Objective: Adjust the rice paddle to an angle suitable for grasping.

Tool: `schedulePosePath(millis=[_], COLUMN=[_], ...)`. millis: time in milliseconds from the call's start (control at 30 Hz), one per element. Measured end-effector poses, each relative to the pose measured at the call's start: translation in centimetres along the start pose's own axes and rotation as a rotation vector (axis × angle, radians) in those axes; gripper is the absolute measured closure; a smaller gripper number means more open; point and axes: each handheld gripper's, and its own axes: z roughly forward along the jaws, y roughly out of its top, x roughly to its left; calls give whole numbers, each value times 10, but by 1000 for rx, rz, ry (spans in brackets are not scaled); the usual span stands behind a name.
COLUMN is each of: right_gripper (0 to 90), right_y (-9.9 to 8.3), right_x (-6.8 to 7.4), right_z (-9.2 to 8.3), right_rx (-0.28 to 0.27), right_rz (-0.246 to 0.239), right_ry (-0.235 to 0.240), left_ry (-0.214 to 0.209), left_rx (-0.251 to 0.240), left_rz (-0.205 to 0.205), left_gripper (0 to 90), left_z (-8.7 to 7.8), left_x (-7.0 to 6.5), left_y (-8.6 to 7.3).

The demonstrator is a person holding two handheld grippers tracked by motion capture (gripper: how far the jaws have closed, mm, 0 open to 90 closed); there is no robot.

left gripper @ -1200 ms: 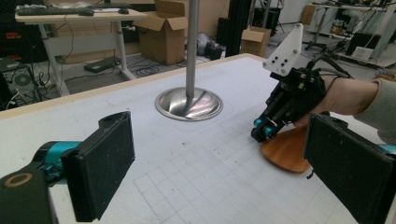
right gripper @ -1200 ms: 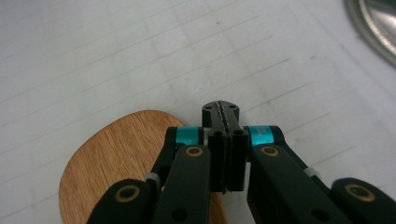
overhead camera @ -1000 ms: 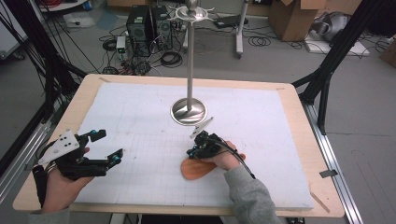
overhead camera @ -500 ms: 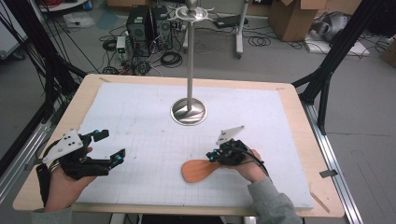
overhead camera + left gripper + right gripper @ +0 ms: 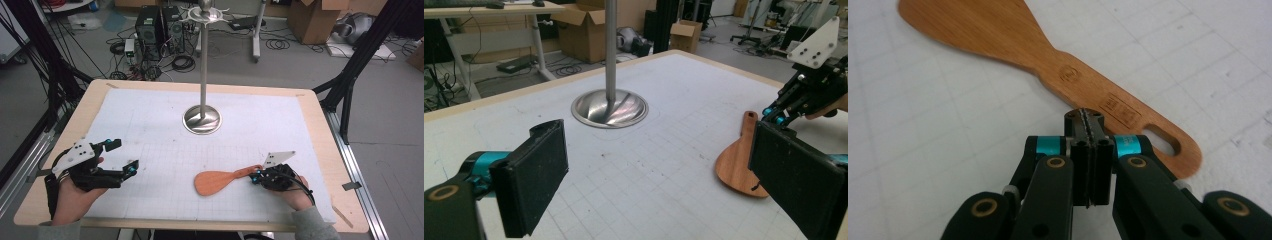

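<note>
A wooden spatula (image 5: 215, 182) lies flat on the white gridded mat, blade to the left, handle pointing right. My right gripper (image 5: 256, 175) is shut at the handle end. In the right gripper view its pads meet with nothing between them, and the right gripper (image 5: 1083, 116) has its tips over the near edge of the spatula (image 5: 998, 35) handle; whether they touch it I cannot tell. My left gripper (image 5: 125, 155) stands open and empty at the mat's front left. In its own view the left gripper (image 5: 656, 150) looks across at the spatula (image 5: 736, 162) and the right gripper (image 5: 776, 116).
A tall metal stand with a round base (image 5: 202, 121) rises from the middle back of the mat; the stand base (image 5: 609, 107) is ahead of the left jaws. The wooden table edge (image 5: 320, 130) frames the mat. Cables, boxes and computers lie on the floor beyond.
The right gripper has moved right and slightly toward the front edge, from over the spatula out to its handle end. The spatula's handle now shows at full length. The left gripper stayed put.
</note>
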Motion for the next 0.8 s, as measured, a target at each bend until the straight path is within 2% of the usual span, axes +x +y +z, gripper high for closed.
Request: schedulePosePath(millis=[300, 400, 500, 600, 800], right_gripper=[900, 900, 900, 900, 900], right_y=[13, 20, 28, 36, 46], right_x=[-15, -17, -17, -19, -27], right_z=[14, 20, 26, 33, 45], right_rx=[-19, -16, -5, -5, -18], right_rz=[28, 8, -5, -1, 14], right_ry=[-51, -91, -110, -120, -105], left_ry=[2, 7, 14, 18, 19], left_rx=[4, 9, 9, 4, 6], left_rz=[-6, -7, -10, -8, -7], left_gripper=[95, 96, 96, 96, 96], left_z=[-2, -3, -6, -9, -11], left_x=[1, 1, 2, 2, 1], left_y=[-1, -2, -2, -2, -2])
